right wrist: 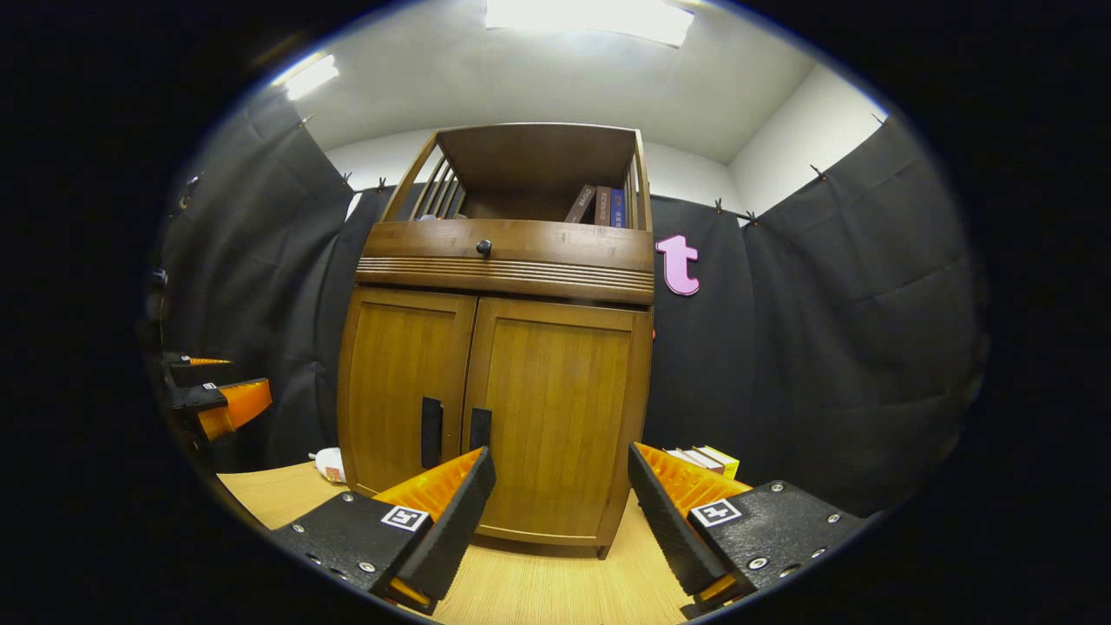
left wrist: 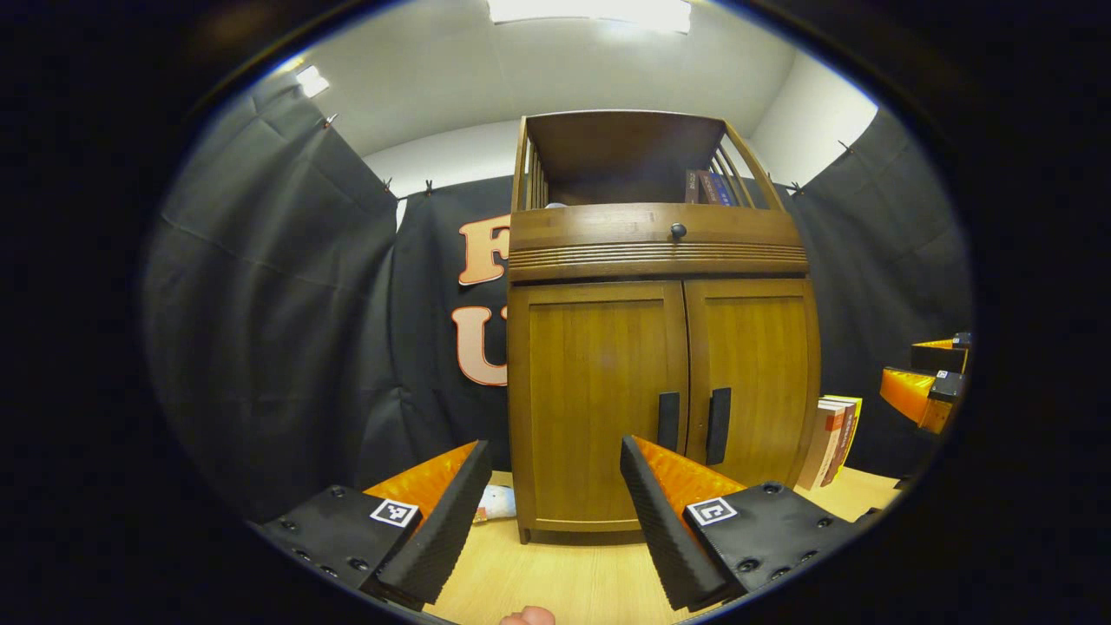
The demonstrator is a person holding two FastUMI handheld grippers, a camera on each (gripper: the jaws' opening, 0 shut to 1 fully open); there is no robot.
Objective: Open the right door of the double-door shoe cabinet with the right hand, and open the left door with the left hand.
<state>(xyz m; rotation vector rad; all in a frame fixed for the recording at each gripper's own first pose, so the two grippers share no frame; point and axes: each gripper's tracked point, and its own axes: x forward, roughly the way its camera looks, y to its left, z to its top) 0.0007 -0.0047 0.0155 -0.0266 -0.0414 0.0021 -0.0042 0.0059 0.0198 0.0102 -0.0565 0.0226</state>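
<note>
Nearest in the right gripper view, the right gripper (right wrist: pixel 555 486) hangs spread wide and empty over the wooden table (right wrist: pixel 555 590), facing the right door (right wrist: pixel 555 417) of the shoe cabinet (right wrist: pixel 499 260); both doors are shut. The first step, I judge, is to carry this gripper left to the right door's handle (right wrist: pixel 480 430), close both fingers squarely on the dark vertical bar, then pull along the door's arc, not straight back. In the left gripper view the left gripper (left wrist: pixel 551 486) is equally wide and empty, nearly in line with the left door's handle (left wrist: pixel 667 421). That view shows books (left wrist: pixel 831 441) leaning right of the cabinet; the right gripper view shows them lying low behind its finger.
</note>
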